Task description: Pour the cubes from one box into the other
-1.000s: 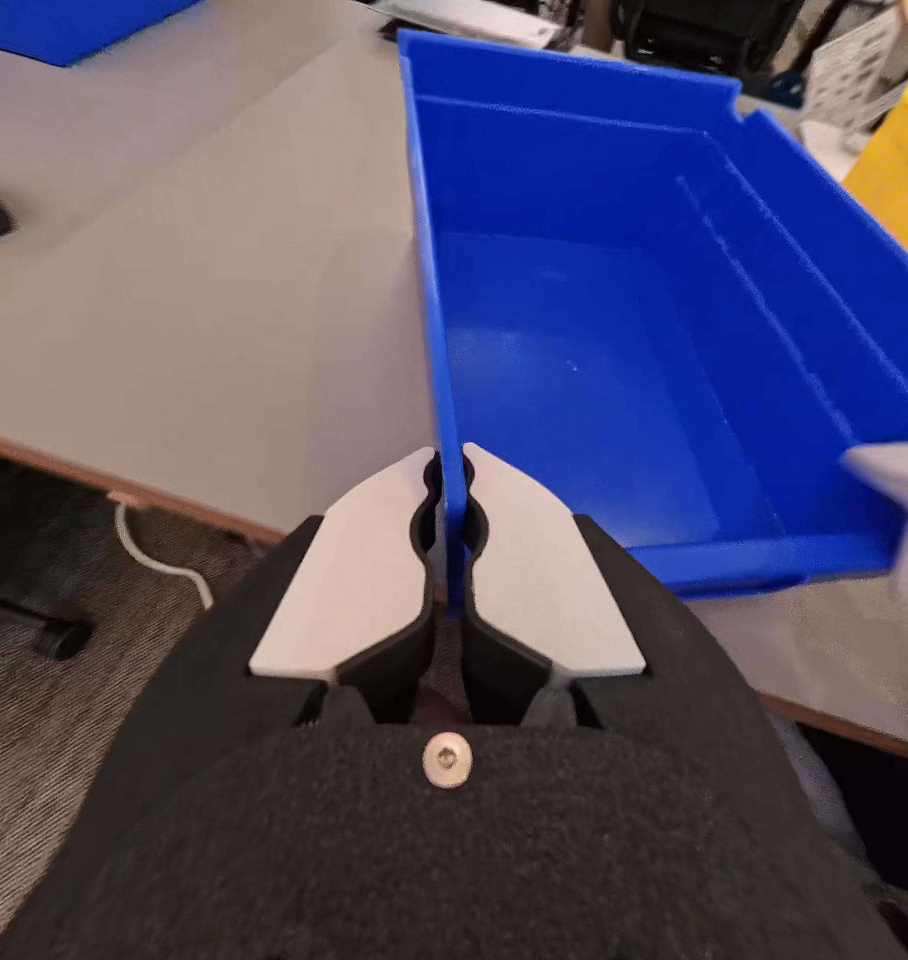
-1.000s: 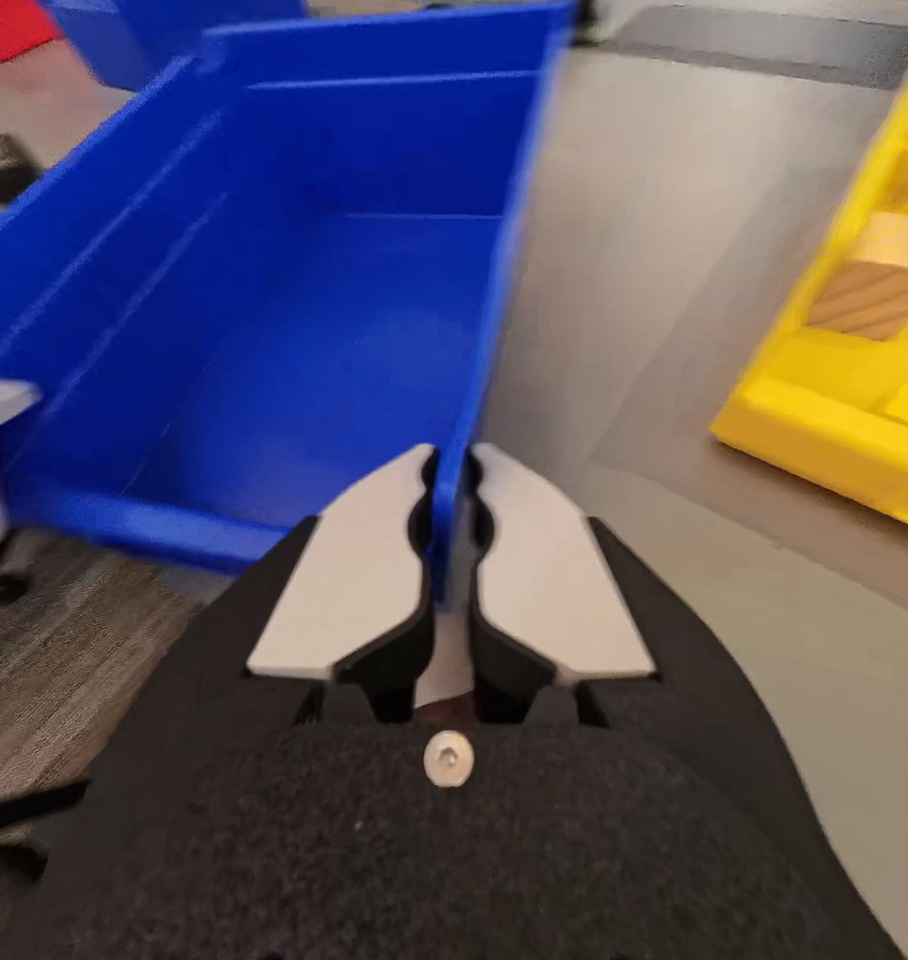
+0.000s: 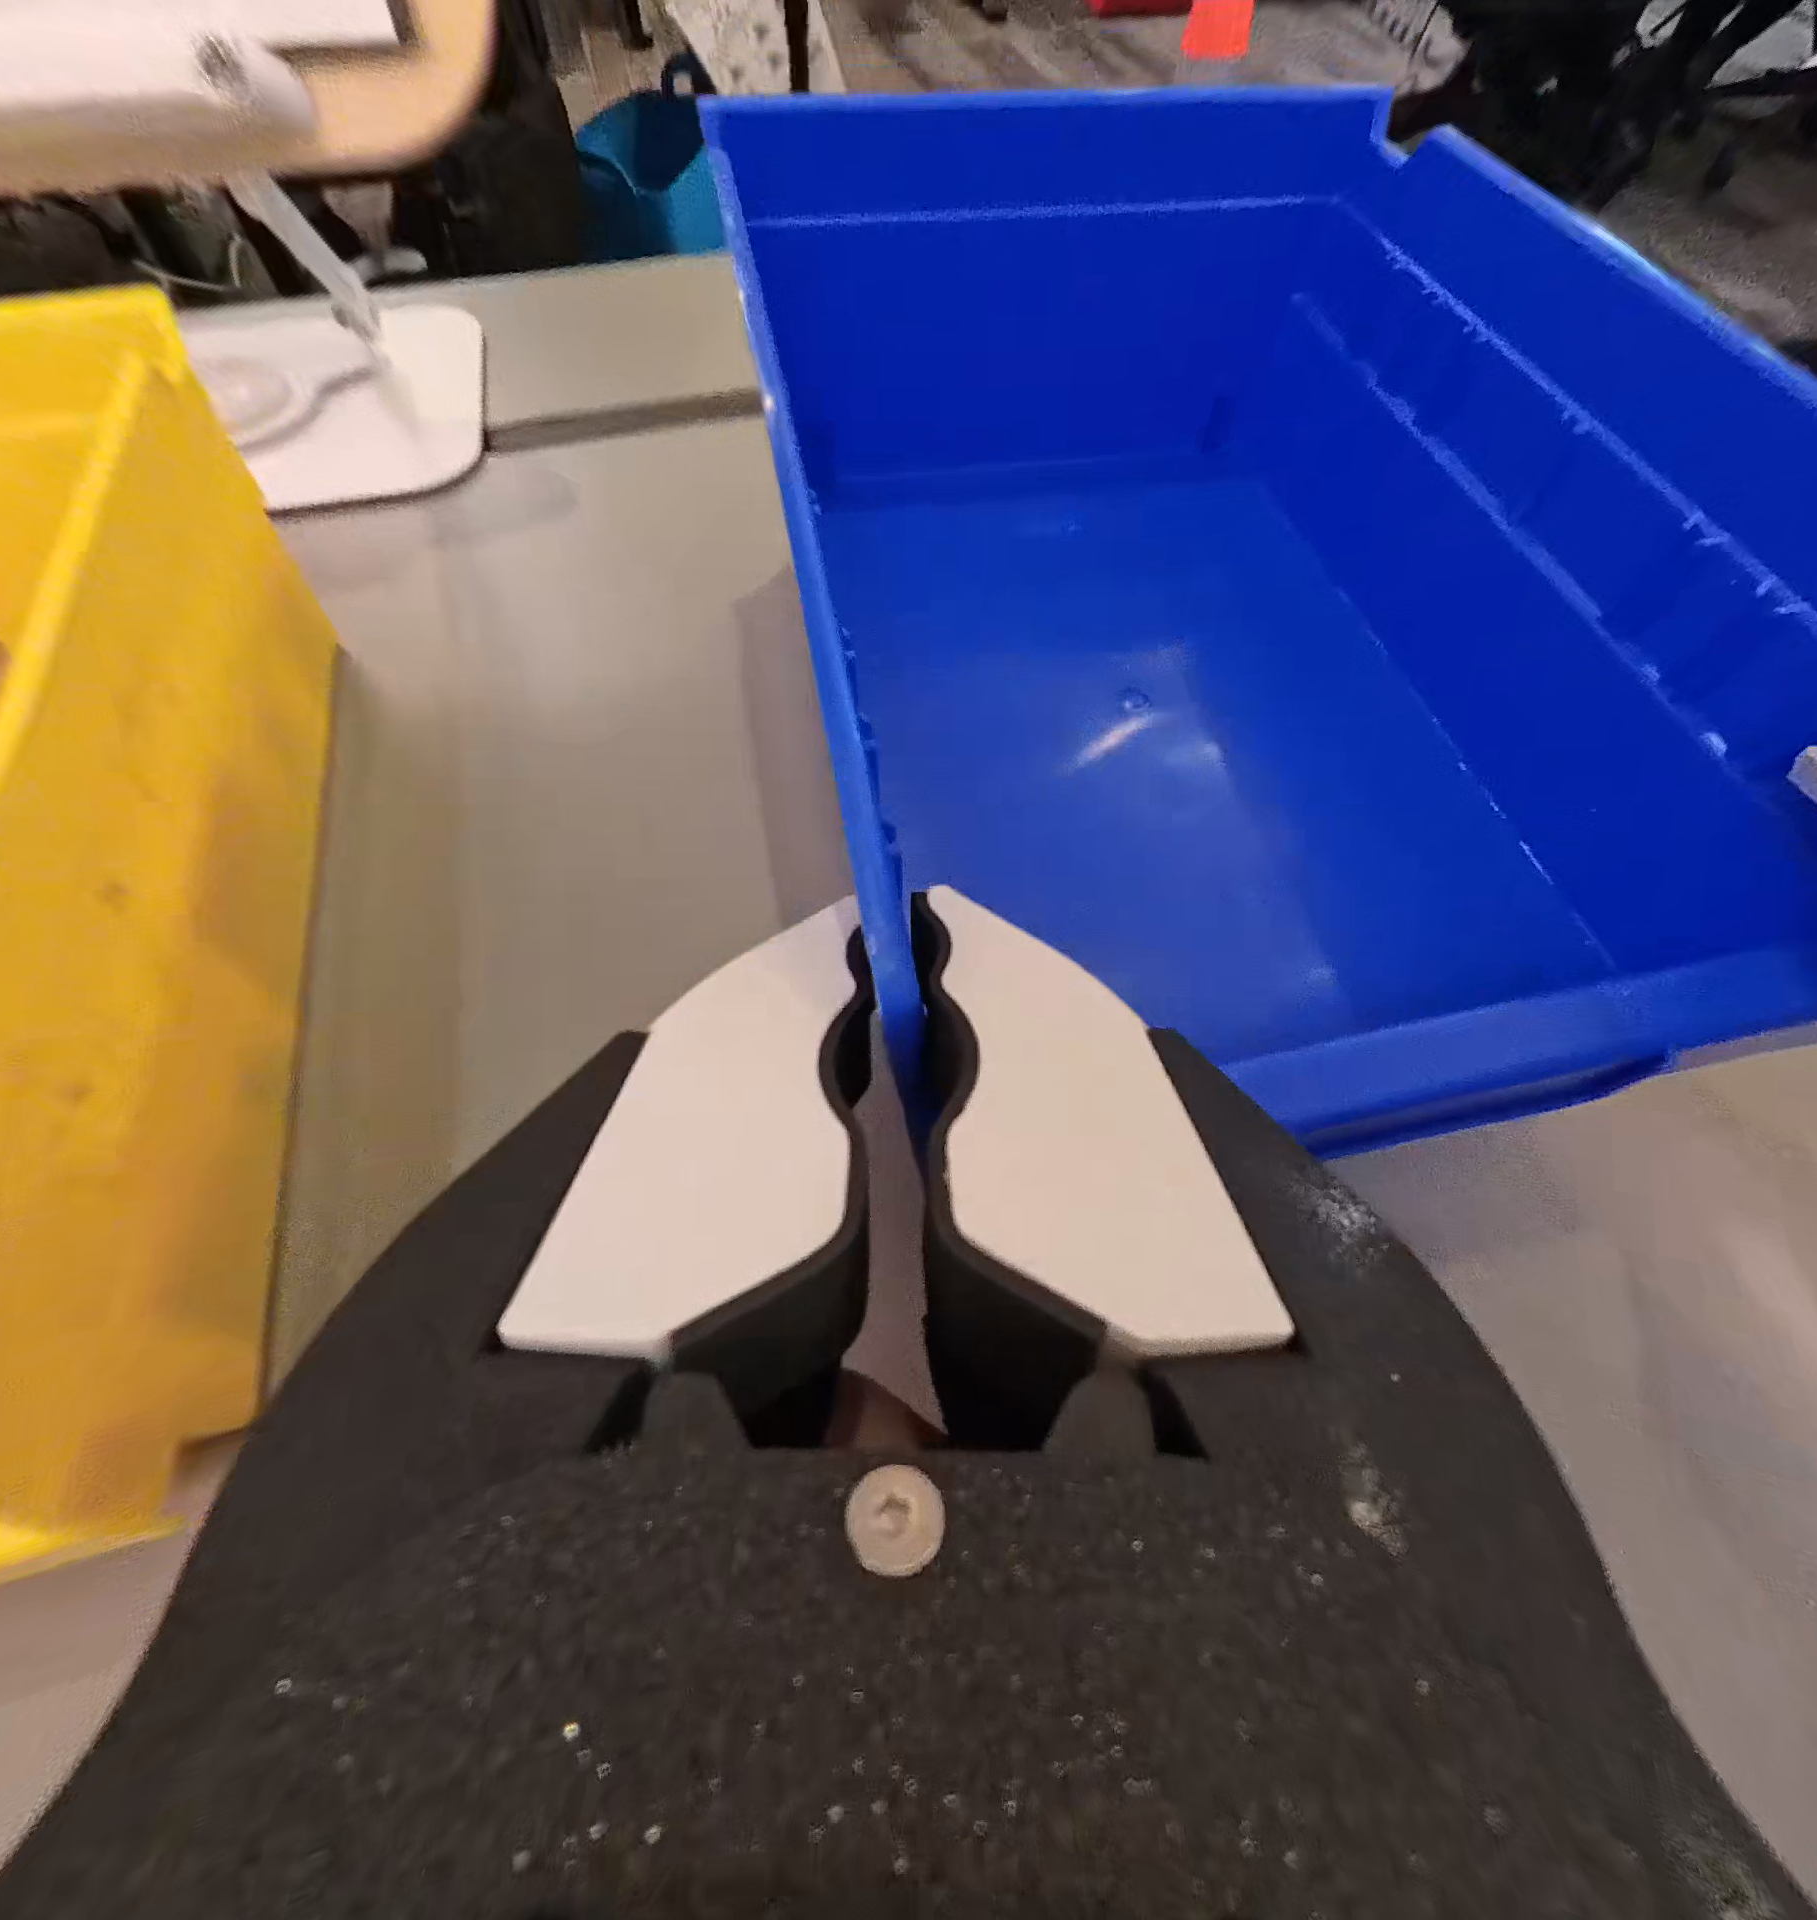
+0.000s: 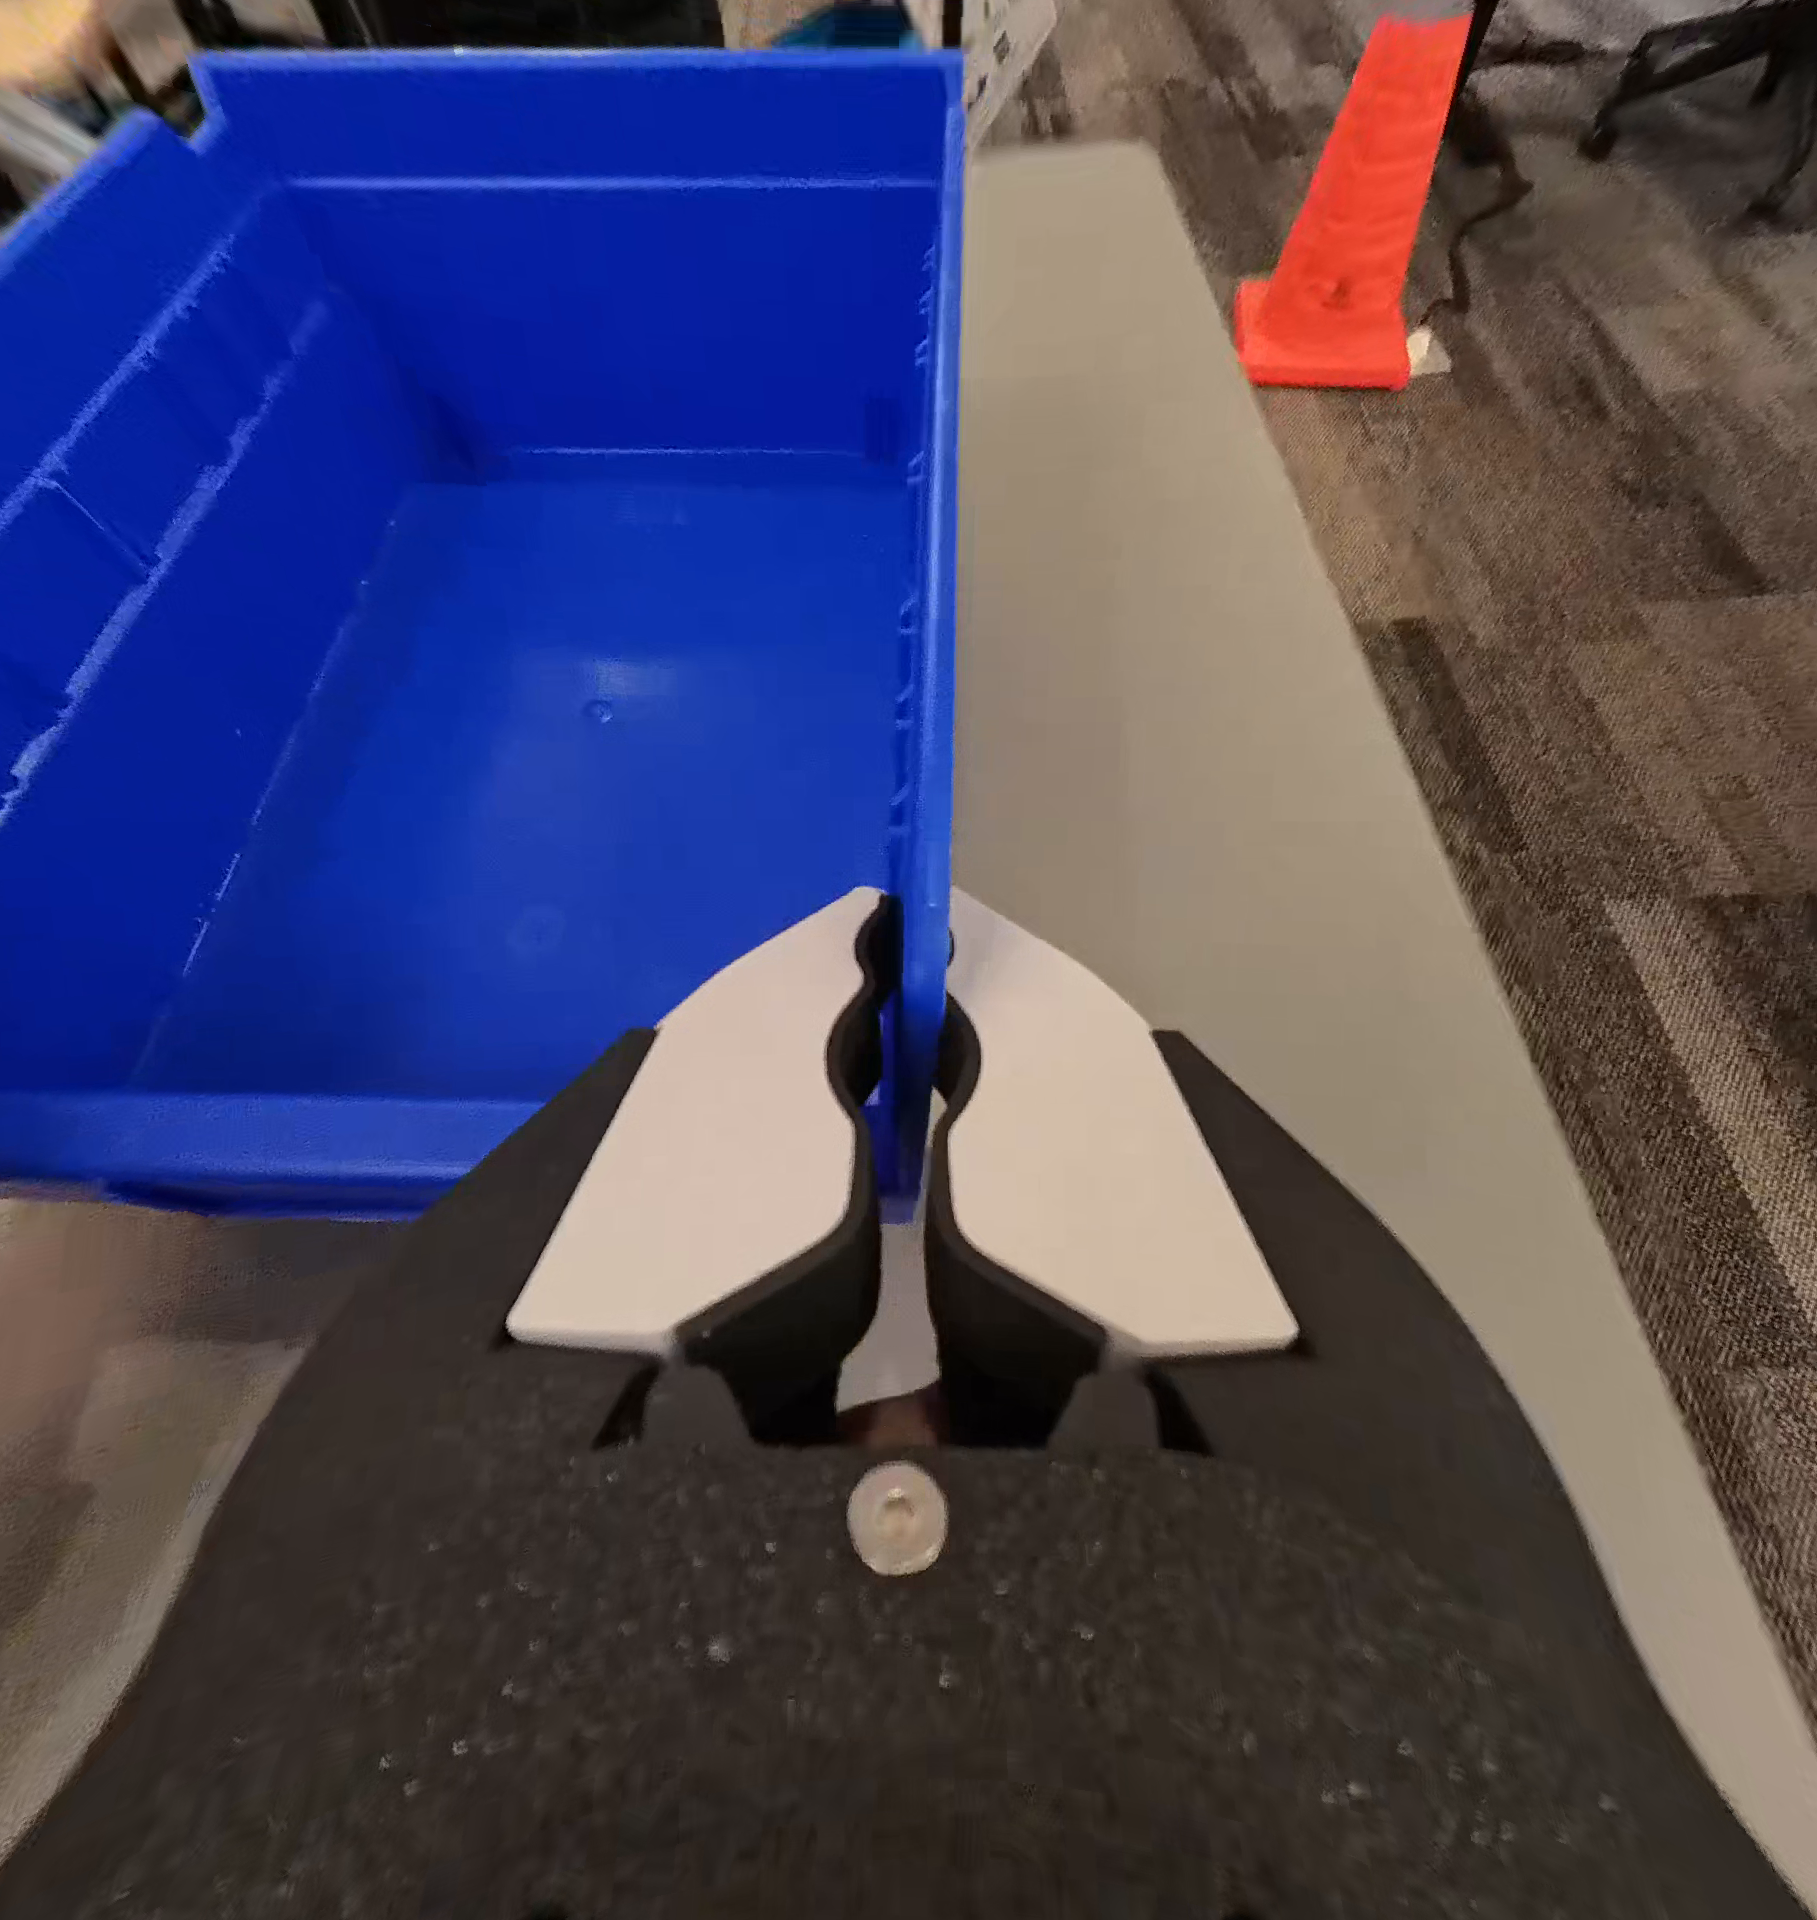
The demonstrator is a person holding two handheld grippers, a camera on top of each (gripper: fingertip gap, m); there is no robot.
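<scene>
Empty blue box [image 3: 1247, 727]: stiff, light, likely slick. Side walls pinched between left gripper [image 3: 891, 935] and right gripper [image 4: 919, 935] fingers; best gripped there.

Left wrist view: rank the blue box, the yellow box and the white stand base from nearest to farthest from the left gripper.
1. Blue box: its side wall is clamped in the left gripper.
2. Yellow box: to the left, on the table.
3. White stand base: farther back, behind the yellow box.
</scene>
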